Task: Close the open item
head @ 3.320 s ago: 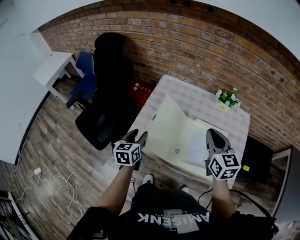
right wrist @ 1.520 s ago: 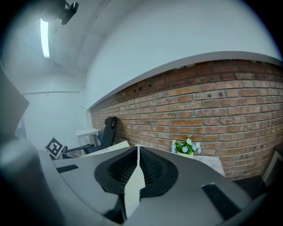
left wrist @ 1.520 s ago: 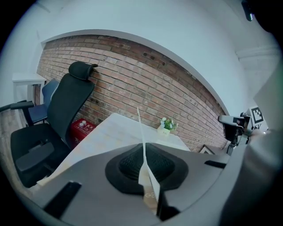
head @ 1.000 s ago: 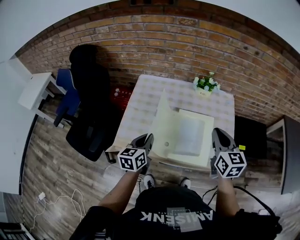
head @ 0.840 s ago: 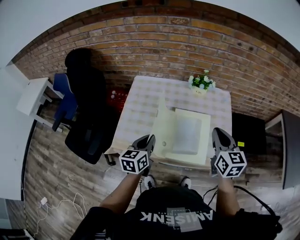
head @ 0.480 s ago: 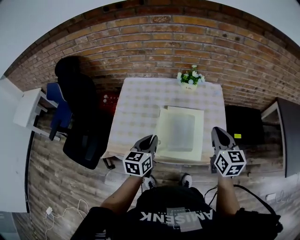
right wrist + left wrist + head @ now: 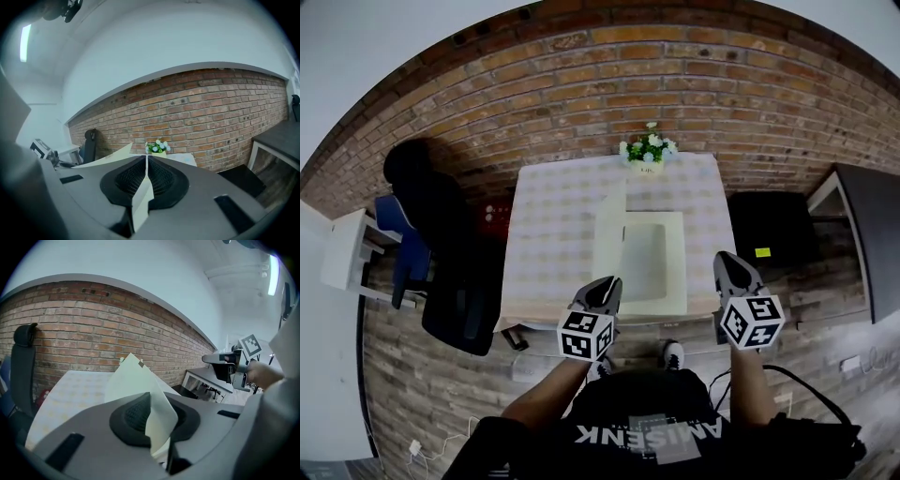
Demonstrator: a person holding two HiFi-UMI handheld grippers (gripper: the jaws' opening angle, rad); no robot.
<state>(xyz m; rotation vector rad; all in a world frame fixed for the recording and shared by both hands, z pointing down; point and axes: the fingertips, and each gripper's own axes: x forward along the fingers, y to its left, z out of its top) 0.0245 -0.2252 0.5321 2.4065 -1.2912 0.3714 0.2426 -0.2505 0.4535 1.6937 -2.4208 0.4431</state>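
Note:
A cream folder (image 7: 654, 262) lies open on the checked table (image 7: 553, 234). Its left cover (image 7: 609, 232) stands almost upright. My left gripper (image 7: 602, 292) is at the table's near edge, shut on that cover's near corner. In the left gripper view the cover (image 7: 131, 380) rises from between the pads of the left gripper (image 7: 151, 420). My right gripper (image 7: 729, 272) is shut on the near right edge of the folder's lower half. In the right gripper view that cream edge (image 7: 140, 201) sits in the closed right gripper (image 7: 146, 180), and the raised cover (image 7: 110, 157) shows to the left.
A small pot of flowers (image 7: 647, 150) stands at the table's far edge against the brick wall. A black office chair (image 7: 441, 253) and a blue chair (image 7: 398, 246) are to the left, with a white desk (image 7: 342, 253) beyond. A black cabinet (image 7: 769, 230) and a dark table (image 7: 867, 220) are to the right.
The left gripper has moved right with the cover, which has risen from leaning left to nearly upright. The right gripper has shifted a little and kept its hold.

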